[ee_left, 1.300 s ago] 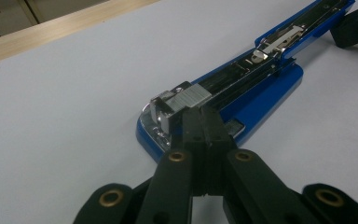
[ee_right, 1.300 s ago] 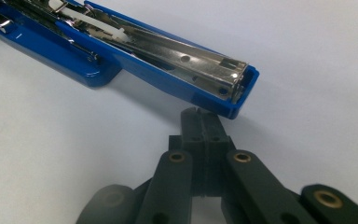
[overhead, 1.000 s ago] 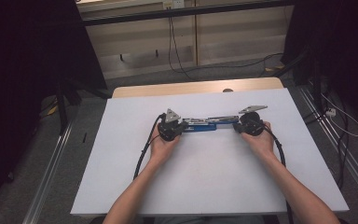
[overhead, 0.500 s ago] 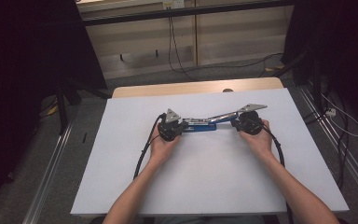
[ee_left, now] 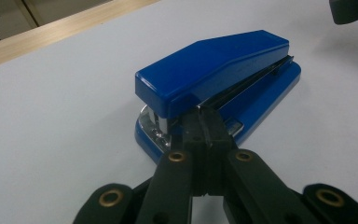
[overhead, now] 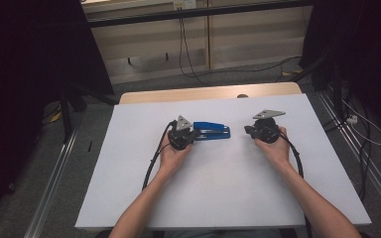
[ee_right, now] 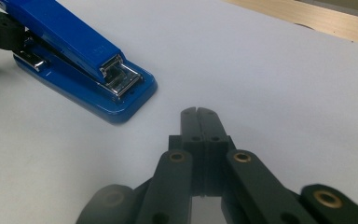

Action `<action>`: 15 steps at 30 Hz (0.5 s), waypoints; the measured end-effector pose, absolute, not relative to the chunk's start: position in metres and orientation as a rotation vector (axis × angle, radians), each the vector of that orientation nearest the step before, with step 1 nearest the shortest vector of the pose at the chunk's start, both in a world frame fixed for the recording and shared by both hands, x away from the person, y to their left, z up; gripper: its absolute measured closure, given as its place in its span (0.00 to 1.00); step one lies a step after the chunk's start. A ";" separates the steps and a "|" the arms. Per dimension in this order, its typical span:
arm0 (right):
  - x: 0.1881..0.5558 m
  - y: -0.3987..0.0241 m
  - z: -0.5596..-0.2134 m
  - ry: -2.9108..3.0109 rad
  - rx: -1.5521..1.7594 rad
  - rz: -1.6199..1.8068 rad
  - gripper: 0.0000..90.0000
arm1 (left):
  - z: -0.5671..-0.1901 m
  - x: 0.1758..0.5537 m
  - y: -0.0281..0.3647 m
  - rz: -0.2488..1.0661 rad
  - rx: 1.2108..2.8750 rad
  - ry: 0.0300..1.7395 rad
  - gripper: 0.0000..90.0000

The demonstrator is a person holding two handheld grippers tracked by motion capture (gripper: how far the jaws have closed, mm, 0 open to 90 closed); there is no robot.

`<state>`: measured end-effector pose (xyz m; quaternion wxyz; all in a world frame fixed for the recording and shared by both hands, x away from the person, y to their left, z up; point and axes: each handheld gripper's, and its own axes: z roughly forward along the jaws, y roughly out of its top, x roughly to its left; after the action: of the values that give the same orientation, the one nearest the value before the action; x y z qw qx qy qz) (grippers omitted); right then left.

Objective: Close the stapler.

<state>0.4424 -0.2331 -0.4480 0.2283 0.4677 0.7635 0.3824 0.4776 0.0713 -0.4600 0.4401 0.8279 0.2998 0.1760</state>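
A: Blue stapler [overhead: 212, 132] — where?
B: Mid-table [overhead: 228, 198], touching the left gripper [ee_left: 206, 128] tips — jaws clenched, empty.
A: Right gripper [ee_right: 199, 122]?
B: Clenched too, holding nothing, well apart from the stapler.

The high view looks forward and down from above the person's side, taking in the whole white tabletop [overhead: 218, 188] from well back, with the floor beyond at 12 o'clock. The left gripper view sits low and very near, facing along its own black fingers [ee_left: 193, 133] at the blue stapler [ee_left: 214, 79]. The right gripper view, also low, looks across the tabletop with the same stapler farther off at 10 o'clock. All three views share the stapler.
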 end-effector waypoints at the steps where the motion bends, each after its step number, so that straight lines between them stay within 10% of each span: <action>1: 0.442 -0.233 -0.448 2.107 1.284 1.055 1.00 | -0.460 0.477 0.071 0.438 2.058 0.743 1.00; 15: 0.440 -0.238 -0.445 2.085 1.309 1.102 0.90 | -0.456 0.475 0.077 0.401 2.065 0.764 0.90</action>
<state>0.4399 -0.2383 -0.4448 0.2204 0.4734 0.7540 0.3986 0.4747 0.0768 -0.4560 0.4367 0.8301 0.3071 0.1612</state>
